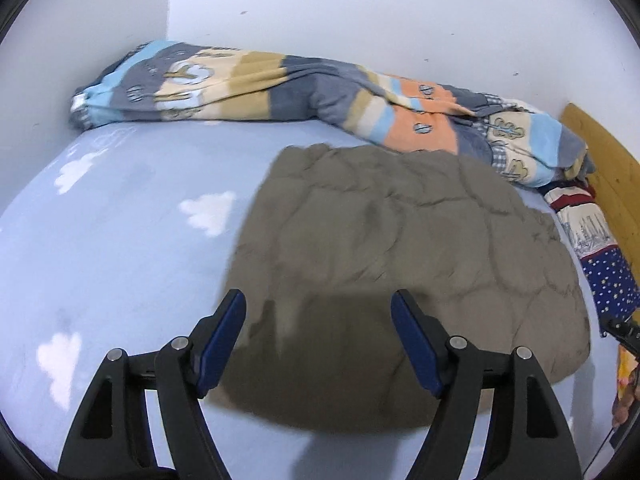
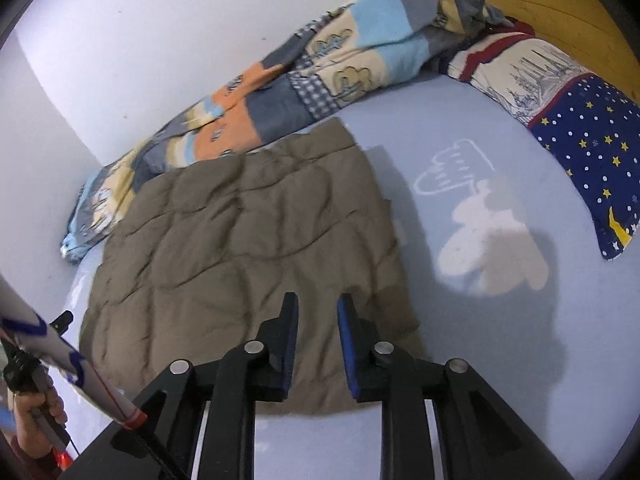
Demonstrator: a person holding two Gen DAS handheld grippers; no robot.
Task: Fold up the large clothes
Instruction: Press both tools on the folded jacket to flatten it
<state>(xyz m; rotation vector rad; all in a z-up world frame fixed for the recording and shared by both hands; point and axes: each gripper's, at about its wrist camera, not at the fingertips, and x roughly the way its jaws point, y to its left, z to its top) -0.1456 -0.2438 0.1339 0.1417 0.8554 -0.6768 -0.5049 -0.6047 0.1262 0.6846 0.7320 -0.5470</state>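
A quilted grey-brown garment (image 1: 400,264) lies folded into a flat rectangle on the light blue bed sheet (image 1: 120,248); it also shows in the right wrist view (image 2: 248,240). My left gripper (image 1: 318,300) is wide open and empty, hovering above the garment's near left corner. My right gripper (image 2: 318,300) is open with a narrow gap and empty, above the garment's near right part. Part of the left gripper's handle, held by a hand (image 2: 38,408), shows at the lower left of the right wrist view.
A patchwork blanket (image 1: 304,92) is bunched along the white wall behind the garment. A pillow with stars (image 2: 560,108) lies at the right by the wooden headboard (image 1: 612,184). White cloud prints mark the sheet (image 2: 492,240).
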